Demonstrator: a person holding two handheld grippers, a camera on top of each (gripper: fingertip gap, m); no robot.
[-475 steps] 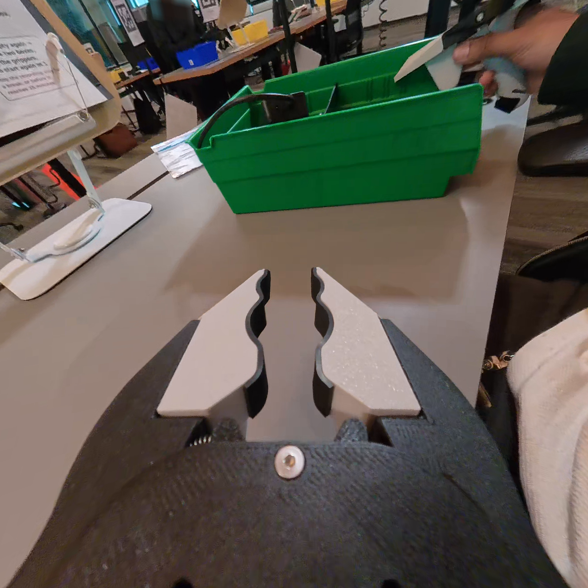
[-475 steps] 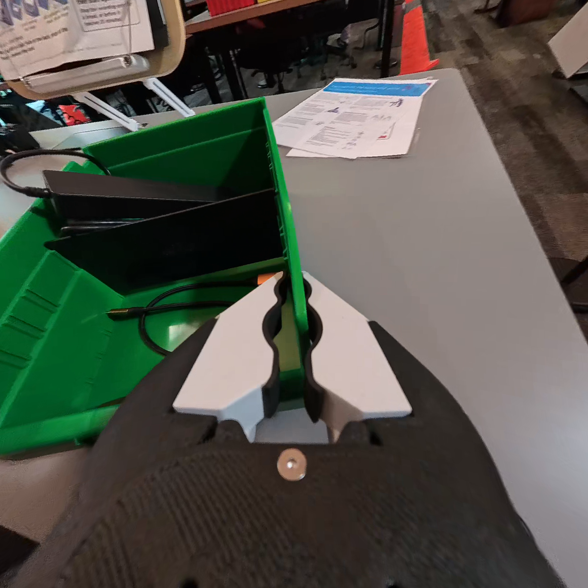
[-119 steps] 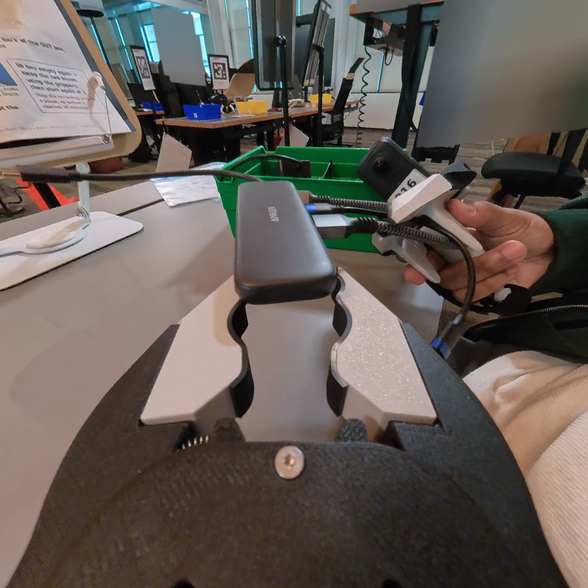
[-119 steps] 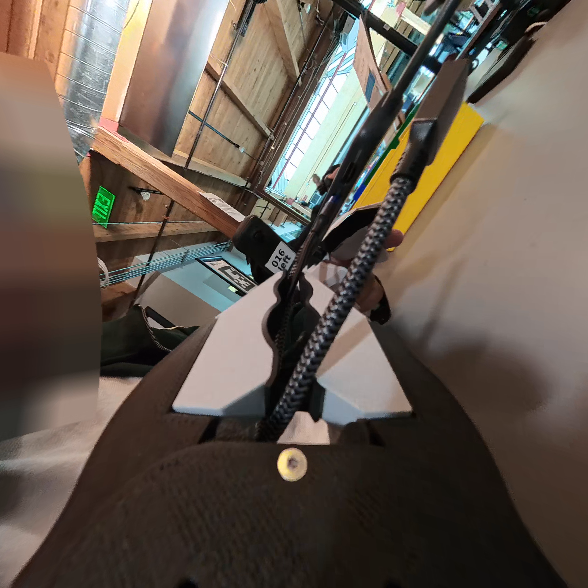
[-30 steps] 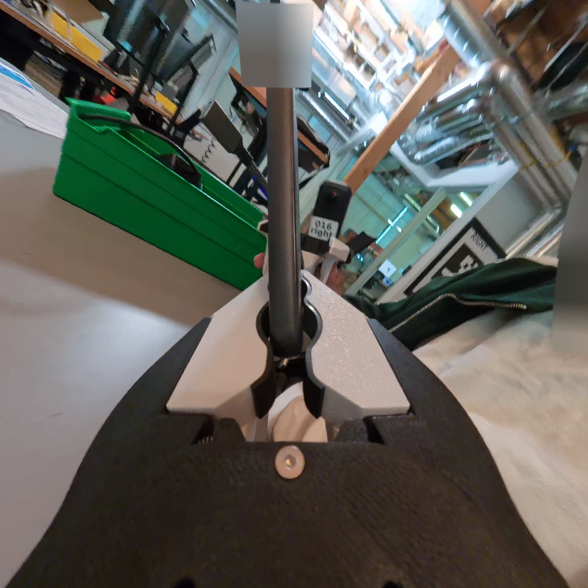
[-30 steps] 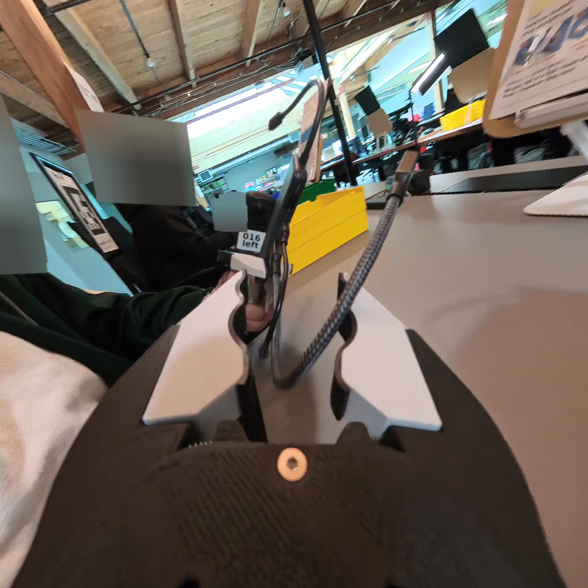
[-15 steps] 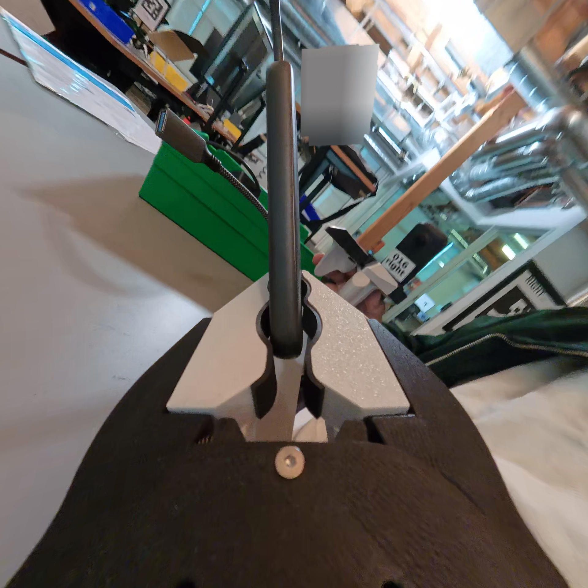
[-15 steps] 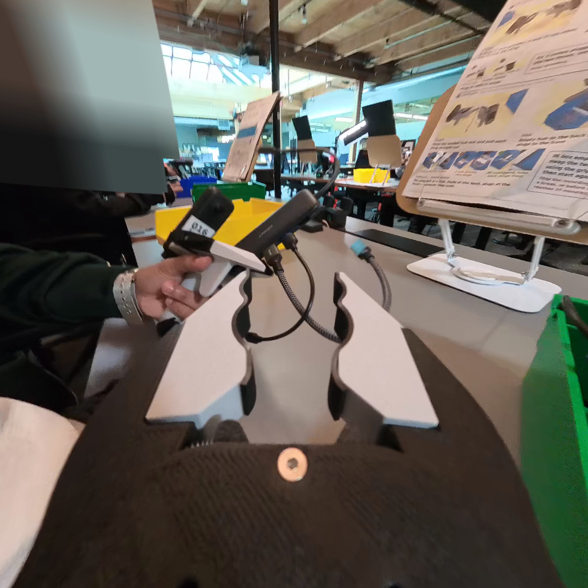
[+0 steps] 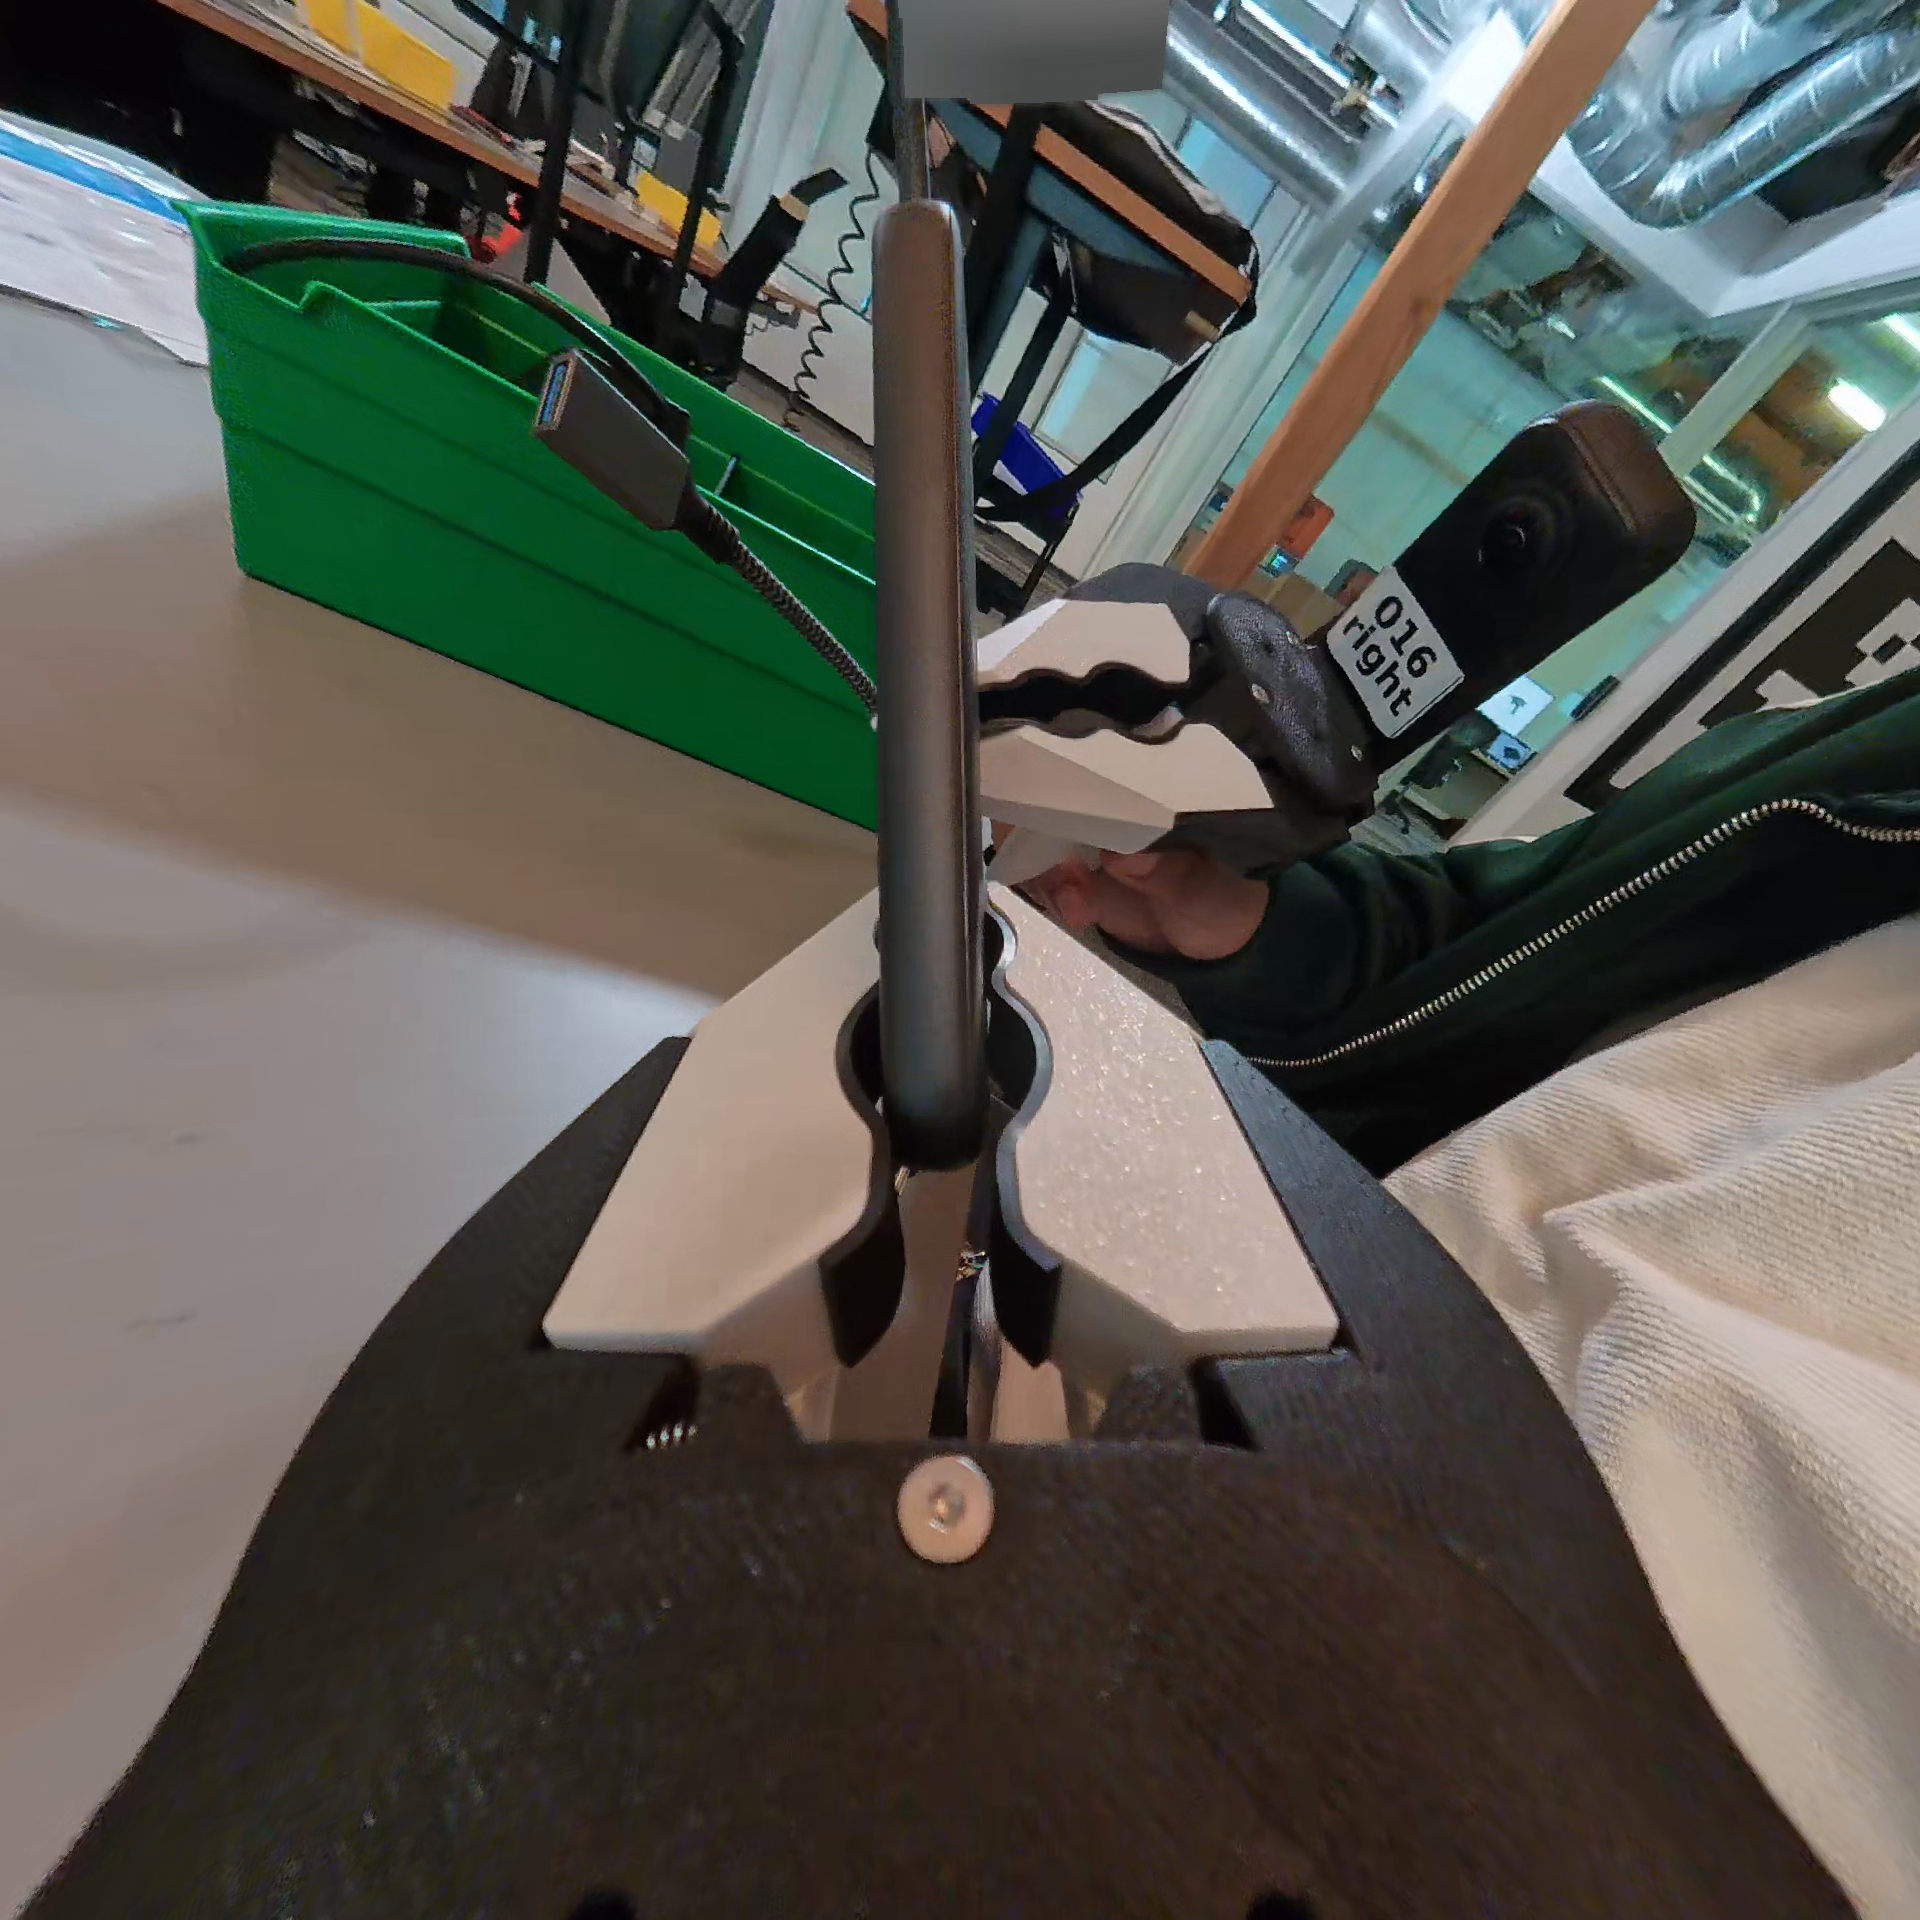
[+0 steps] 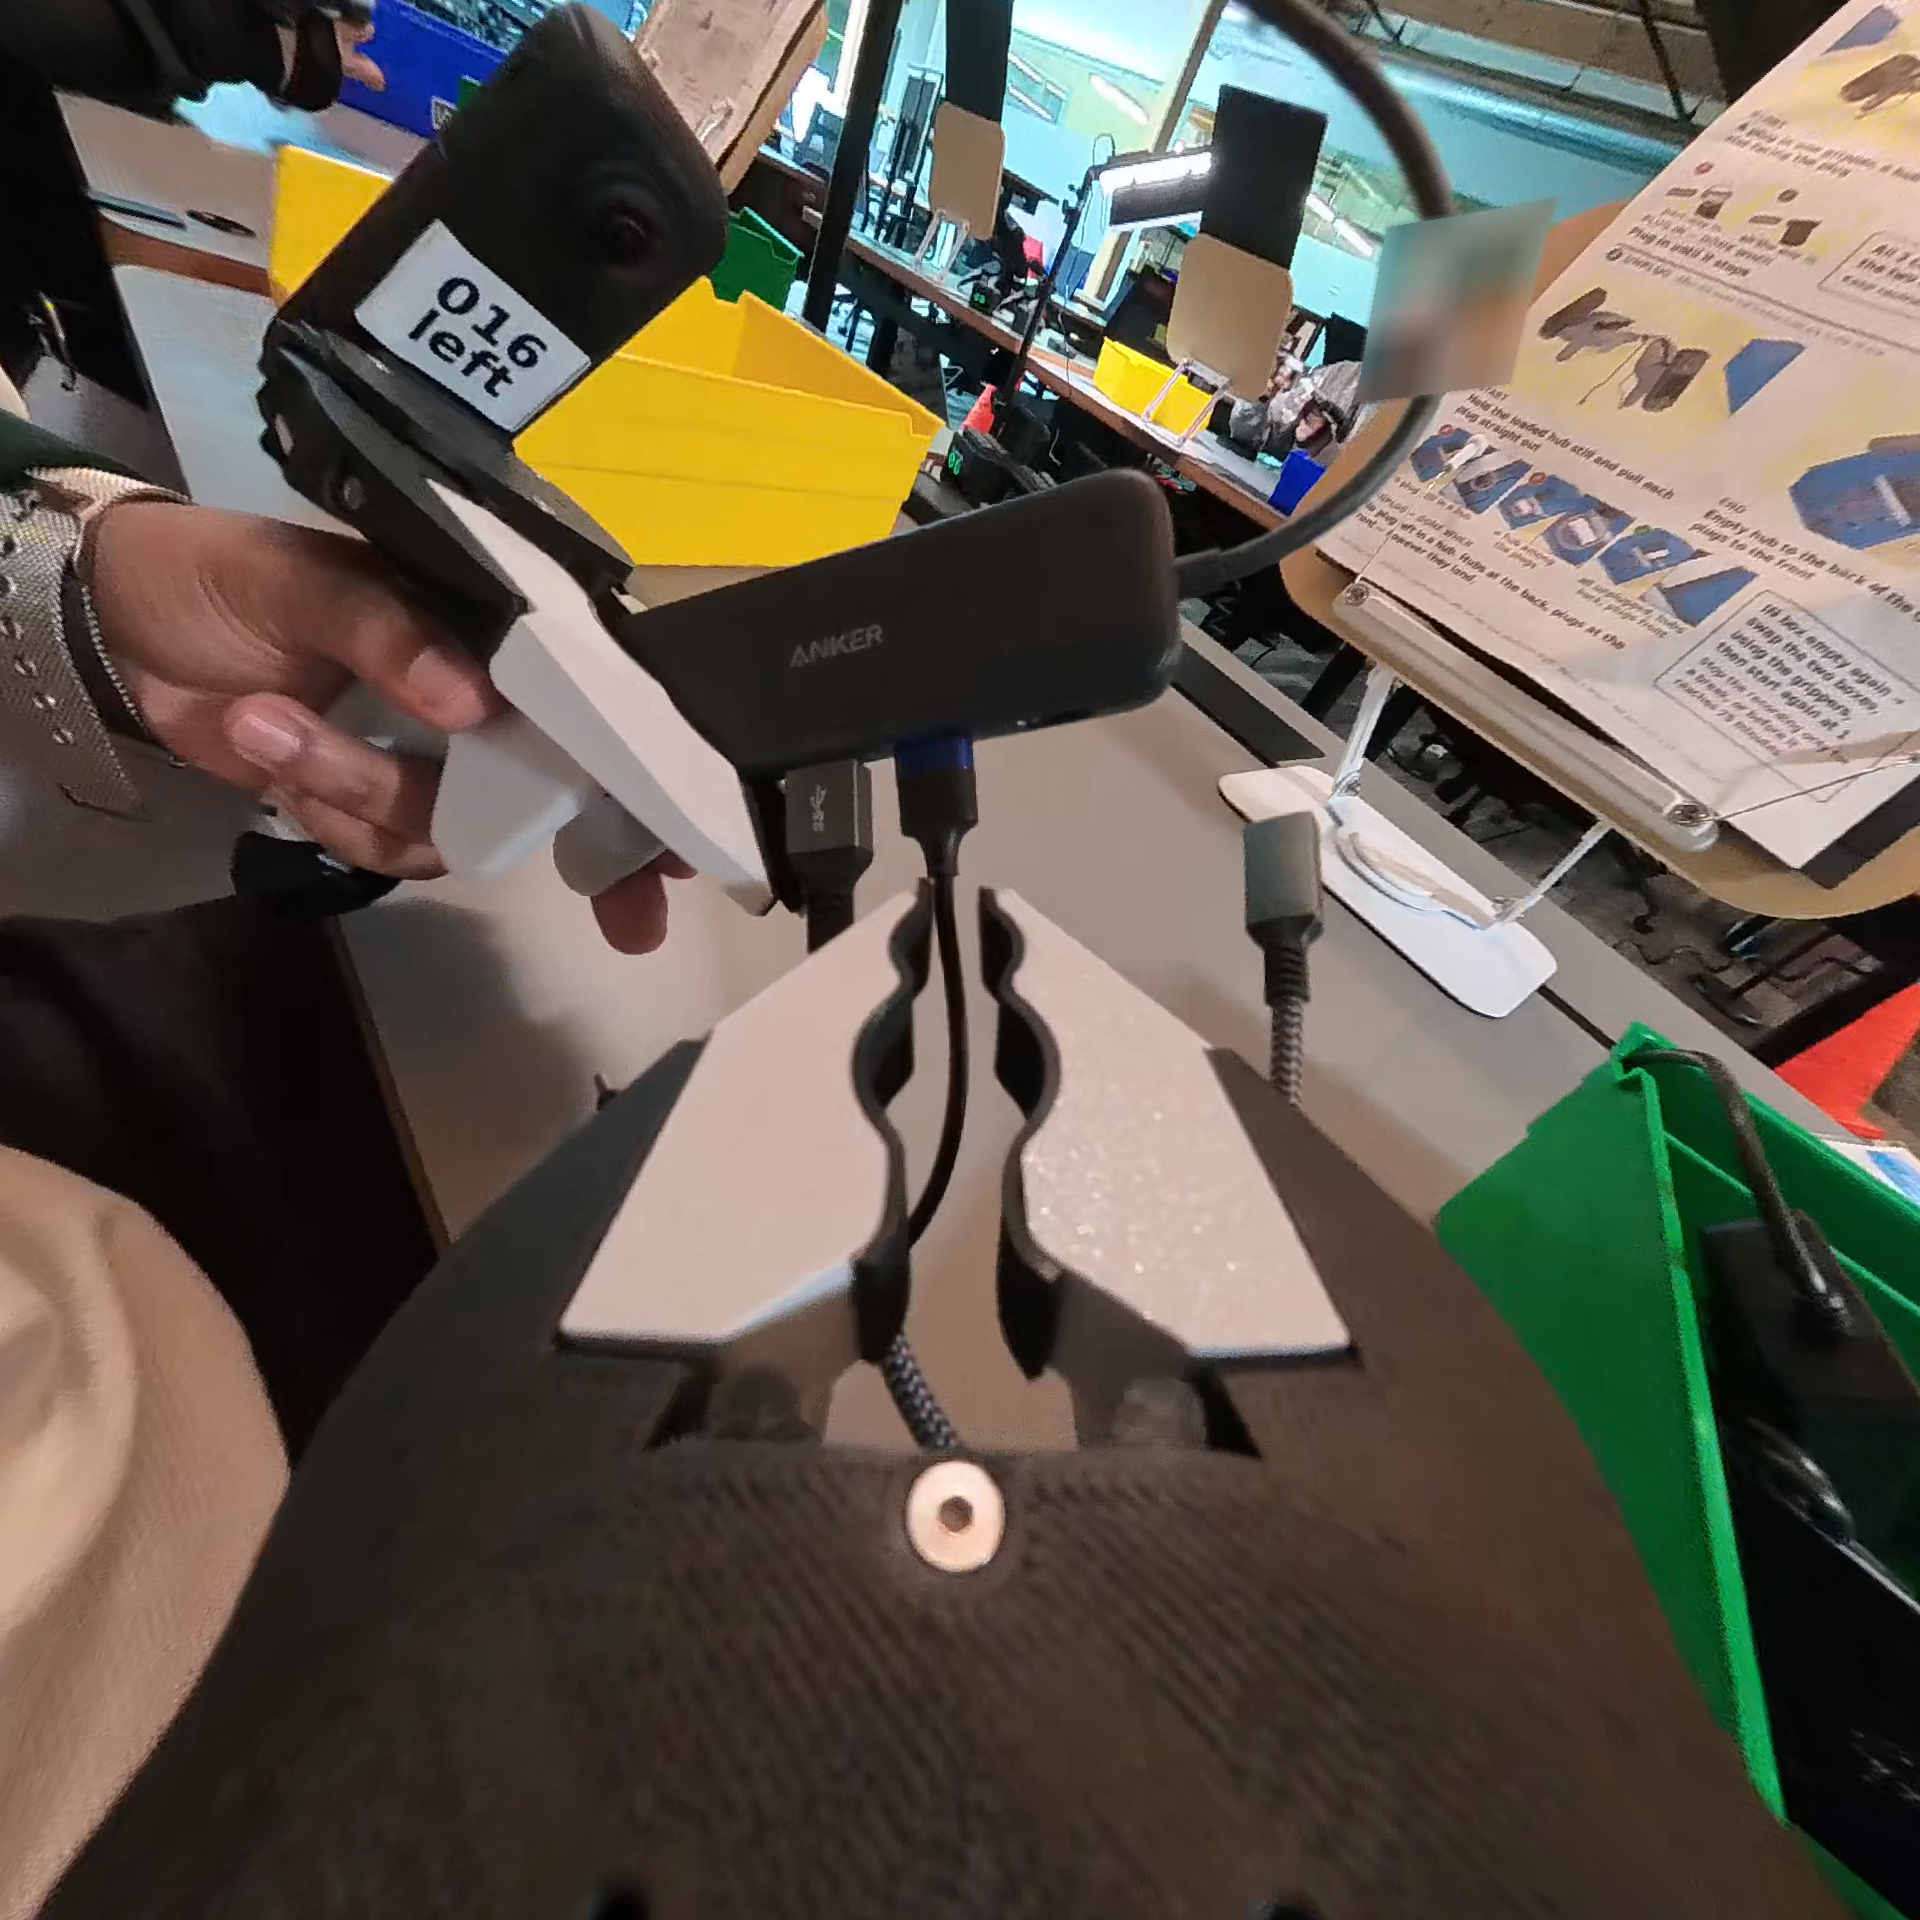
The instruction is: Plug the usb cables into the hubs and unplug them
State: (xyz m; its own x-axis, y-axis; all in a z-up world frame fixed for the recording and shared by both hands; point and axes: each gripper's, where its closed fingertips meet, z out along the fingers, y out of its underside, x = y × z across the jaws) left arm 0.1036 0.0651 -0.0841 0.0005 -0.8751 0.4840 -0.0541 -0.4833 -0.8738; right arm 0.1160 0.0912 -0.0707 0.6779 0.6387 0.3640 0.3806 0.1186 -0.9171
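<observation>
Grey tabletop (image 10: 1132,831) stretched out ahead of both my grippers, with a workshop of benches and bins behind it. My left gripper (image 9: 935,1049) was pinching the hub (image 9: 925,644) by its near end, its white fingers (image 9: 1153,1164) pressed against the slim dark body, which stood edge-on and ran straight away from my camera. Seen from my right side, that hub (image 10: 935,634) was a flat black bar with rounded corners, jutting out from the left gripper (image 10: 665,769) with its own thick cable looping off the far end. Two plugs sat in its lower edge, a dark grey one (image 10: 826,821) and a blue-collared one (image 10: 935,790) just beside it. My right gripper (image 10: 951,1039) was just under the hub, jaws narrowly parted around the thin black cable (image 10: 951,1039) of the blue-collared plug, not visibly clamping it. A loose braided cable end (image 10: 1283,883) hung to the right, ahead of a green bin (image 10: 1558,1299).
</observation>
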